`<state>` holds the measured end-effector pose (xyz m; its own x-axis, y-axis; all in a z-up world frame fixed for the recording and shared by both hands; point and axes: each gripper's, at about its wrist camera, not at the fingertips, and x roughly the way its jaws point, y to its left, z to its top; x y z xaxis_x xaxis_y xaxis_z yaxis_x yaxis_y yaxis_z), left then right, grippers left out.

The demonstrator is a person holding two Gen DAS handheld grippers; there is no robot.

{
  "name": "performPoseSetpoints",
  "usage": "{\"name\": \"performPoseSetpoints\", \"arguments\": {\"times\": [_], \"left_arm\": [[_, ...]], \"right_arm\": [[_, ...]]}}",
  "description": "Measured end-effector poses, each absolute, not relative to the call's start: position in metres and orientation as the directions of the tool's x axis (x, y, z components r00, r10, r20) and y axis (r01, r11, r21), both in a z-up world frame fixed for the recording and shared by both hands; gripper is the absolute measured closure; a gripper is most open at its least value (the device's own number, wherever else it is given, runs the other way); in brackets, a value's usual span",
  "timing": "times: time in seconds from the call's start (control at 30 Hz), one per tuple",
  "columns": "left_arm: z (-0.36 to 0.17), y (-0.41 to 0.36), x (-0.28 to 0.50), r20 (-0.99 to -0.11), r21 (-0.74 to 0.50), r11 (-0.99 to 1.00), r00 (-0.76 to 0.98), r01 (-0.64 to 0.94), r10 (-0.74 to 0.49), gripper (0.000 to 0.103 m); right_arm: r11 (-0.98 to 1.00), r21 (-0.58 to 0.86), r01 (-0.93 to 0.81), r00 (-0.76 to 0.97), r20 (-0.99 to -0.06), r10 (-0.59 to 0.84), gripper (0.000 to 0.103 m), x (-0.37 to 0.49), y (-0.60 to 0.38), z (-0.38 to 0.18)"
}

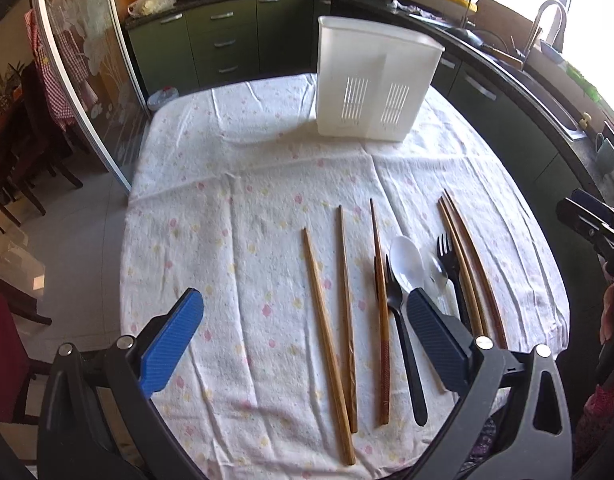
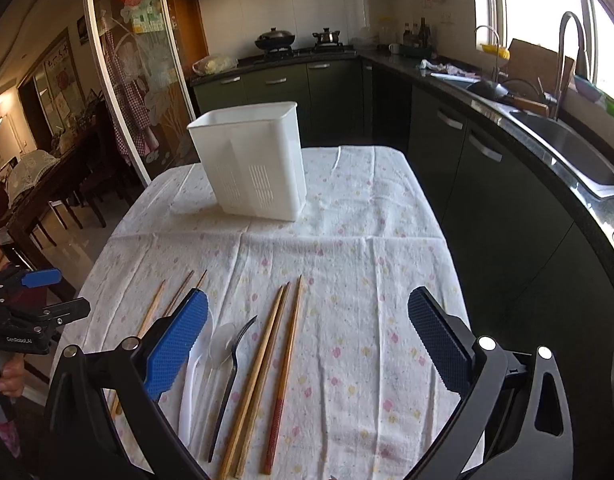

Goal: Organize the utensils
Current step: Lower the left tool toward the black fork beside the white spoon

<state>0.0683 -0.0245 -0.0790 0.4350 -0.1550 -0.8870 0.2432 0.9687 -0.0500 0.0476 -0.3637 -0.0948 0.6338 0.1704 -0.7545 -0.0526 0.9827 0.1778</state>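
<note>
Two grippers, both spread wide and holding nothing: left gripper (image 1: 305, 342) poised above the near end of the cloth, right gripper (image 2: 307, 344) likewise, well short of the white caddy (image 1: 373, 84).

Nothing sorted yet, by the look of it; caddy apparently bare of utensils, though its inside hidden from both views.

Straight ahead of the left gripper, between its fingers: two wooden chopsticks (image 1: 335, 312) lying apart, a third chopstick (image 1: 381, 304) with a patterned grip, and a black fork (image 1: 403, 332) just beside it. Behind the right-hand finger: a white spoon (image 1: 405, 260), a clear spoon (image 1: 437, 274), a second black fork (image 1: 447, 256). Farther right, a bundle of three chopsticks (image 1: 467, 268) touching along their length.

Between the right gripper's fingers, toward its left finger: that same bundle (image 2: 267, 360) and a fork (image 2: 231, 368). Caddy beyond and left of centre there.

Best handled one kind at a time. Suggested start: lone chopsticks for the left gripper, bundle for the right. Lower over the thick end, fingers across the shaft, not along it. Close gently on thin wood; likely to roll or pivot on soft cloth. Lift level, tilt upright near the caddy, drop into one compartment; keep forks and spoons for the other. Watch for snagging the cloth's folds.
</note>
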Motion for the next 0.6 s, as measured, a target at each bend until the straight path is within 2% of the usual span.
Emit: {"name": "performPoseSetpoints", "arguments": {"times": [0.2, 0.27, 0.33, 0.5, 0.6], "left_arm": [[-0.108, -0.032, 0.085, -0.953, -0.188, 0.96, 0.199, 0.208, -0.23, 0.007], [-0.112, -0.038, 0.084, -0.956, -0.221, 0.953, 0.147, 0.209, -0.254, 0.01], [-0.116, -0.048, 0.083, -0.963, -0.223, 0.948, 0.101, 0.229, -0.251, 0.02], [-0.129, -0.069, 0.077, -0.967, -0.25, 0.94, -0.019, 0.231, -0.253, 0.024], [-0.133, -0.081, 0.074, -0.962, -0.272, 0.935, -0.062, 0.229, -0.265, 0.034]], "right_arm": [[0.957, 0.283, -0.064, 0.479, -0.832, 0.278, 0.004, 0.063, -0.369, -0.121], [0.954, 0.292, -0.064, 0.448, -0.846, 0.289, 0.009, 0.066, -0.367, -0.127], [0.956, 0.286, -0.065, 0.42, -0.861, 0.286, 0.015, 0.066, -0.364, -0.13], [0.962, 0.264, -0.07, 0.398, -0.877, 0.269, 0.02, 0.066, -0.361, -0.133], [0.965, 0.251, -0.072, 0.398, -0.88, 0.259, 0.024, 0.064, -0.362, -0.131]]}}
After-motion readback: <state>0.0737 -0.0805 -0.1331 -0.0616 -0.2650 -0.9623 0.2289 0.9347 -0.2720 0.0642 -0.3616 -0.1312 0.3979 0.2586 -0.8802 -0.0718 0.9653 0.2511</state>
